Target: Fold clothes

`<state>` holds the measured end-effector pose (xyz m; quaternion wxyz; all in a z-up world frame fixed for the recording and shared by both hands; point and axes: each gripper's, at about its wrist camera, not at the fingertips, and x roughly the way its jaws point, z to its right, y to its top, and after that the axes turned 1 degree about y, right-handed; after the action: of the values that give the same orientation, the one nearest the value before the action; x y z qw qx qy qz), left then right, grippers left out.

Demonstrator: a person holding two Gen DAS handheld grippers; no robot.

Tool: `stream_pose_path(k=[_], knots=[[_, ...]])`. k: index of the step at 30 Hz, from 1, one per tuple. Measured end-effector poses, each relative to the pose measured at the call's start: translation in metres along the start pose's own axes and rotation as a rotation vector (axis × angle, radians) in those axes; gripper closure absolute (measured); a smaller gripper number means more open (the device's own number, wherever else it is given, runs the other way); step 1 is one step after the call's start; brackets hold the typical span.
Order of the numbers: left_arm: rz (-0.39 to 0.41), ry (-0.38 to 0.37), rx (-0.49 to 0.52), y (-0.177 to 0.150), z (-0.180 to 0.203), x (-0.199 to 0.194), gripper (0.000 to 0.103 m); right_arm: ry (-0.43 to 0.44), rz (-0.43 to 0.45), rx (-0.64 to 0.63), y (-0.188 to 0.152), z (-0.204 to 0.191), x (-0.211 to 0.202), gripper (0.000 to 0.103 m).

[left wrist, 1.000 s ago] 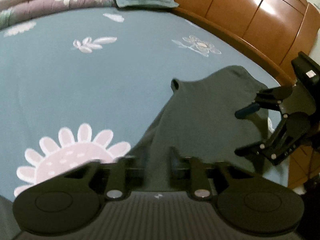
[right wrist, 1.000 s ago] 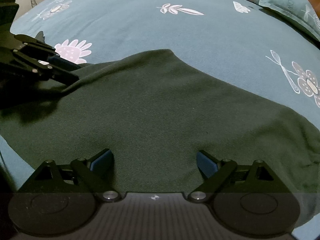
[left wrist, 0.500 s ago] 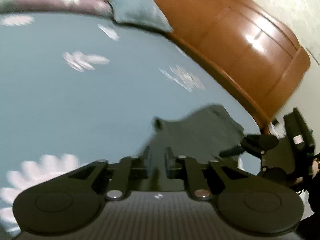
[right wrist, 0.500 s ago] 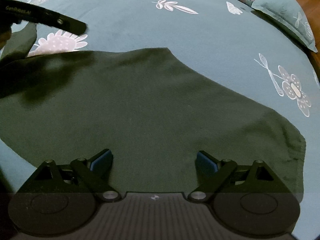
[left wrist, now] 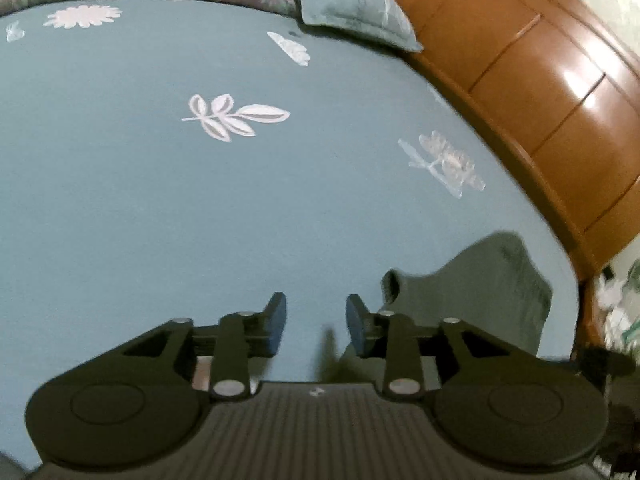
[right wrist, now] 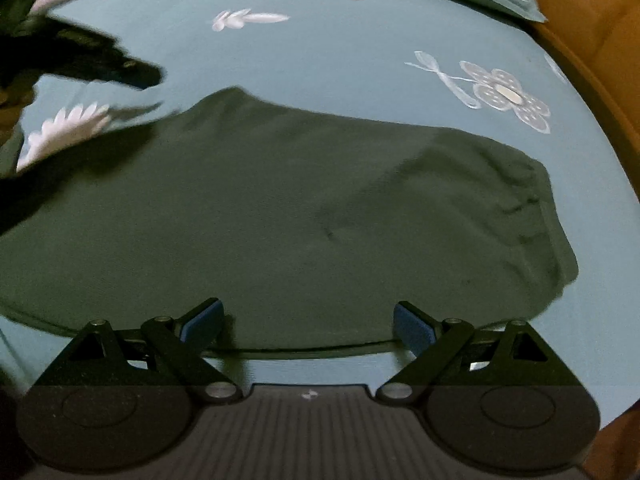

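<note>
Fingers (left wrist: 276, 322) of the left gripper (left wrist: 316, 322) have just been opening, nothing between them, the bed sheet (left wrist: 160, 200) below. Right gripper (right wrist: 308, 326) stands wide apart, released, over the dark green garment (right wrist: 280, 208) lying flat on the bed.

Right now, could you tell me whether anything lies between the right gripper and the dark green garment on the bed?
Nothing visible does. The right gripper hangs with its jaws wide apart and empty over the near hem of the dark green garment, which lies flat on the blue bedsheet. The left gripper is off at its far left corner.
</note>
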<state>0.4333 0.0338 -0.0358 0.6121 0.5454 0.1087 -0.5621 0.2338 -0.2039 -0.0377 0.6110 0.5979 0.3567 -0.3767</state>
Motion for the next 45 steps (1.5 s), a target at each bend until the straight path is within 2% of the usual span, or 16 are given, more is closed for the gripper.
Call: stream_pose_path(k=[4, 8, 10, 16, 20, 23, 28, 34, 39, 45], knots=[[-0.014, 0.037, 0.022, -0.007, 0.007, -0.018, 0.070, 0.027, 0.066, 0.002, 0.005, 0.008, 0.002, 0.008], [-0.006, 0.044, 0.052, -0.027, 0.026, -0.039, 0.067, 0.076, 0.121, -0.061, 0.012, 0.013, 0.007, 0.008], [-0.017, 0.030, 0.059, -0.043, 0.040, -0.043, 0.059, 0.100, 0.131, -0.108, 0.016, 0.015, 0.015, 0.008], [-0.081, 0.066, 0.021, -0.105, 0.085, -0.034, 0.059, 0.189, 0.143, -0.251, 0.018, 0.027, 0.027, 0.008], [-0.107, 0.193, -0.076, -0.143, 0.103, -0.030, 0.059, 0.261, 0.133, -0.302, 0.012, 0.044, 0.039, 0.005], [-0.106, 0.271, -0.162, -0.157, 0.110, -0.046, 0.057, 0.314, 0.146, -0.327, 0.010, 0.052, 0.043, 0.003], [-0.030, 0.402, -0.269, -0.167, 0.117, -0.080, 0.056, 0.348, 0.150, -0.357, 0.010, 0.056, 0.044, 0.000], [0.119, 0.463, -0.404, -0.169, 0.100, -0.113, 0.052, 0.375, 0.148, -0.386, 0.009, 0.058, 0.043, 0.000], [0.240, 0.468, -0.544, -0.179, 0.067, -0.142, 0.052, 0.386, 0.131, -0.400, 0.012, 0.057, 0.044, 0.000], [0.378, 0.408, -0.730, -0.198, 0.014, -0.167, 0.053, 0.368, 0.100, -0.406, 0.016, 0.052, 0.046, 0.000]])
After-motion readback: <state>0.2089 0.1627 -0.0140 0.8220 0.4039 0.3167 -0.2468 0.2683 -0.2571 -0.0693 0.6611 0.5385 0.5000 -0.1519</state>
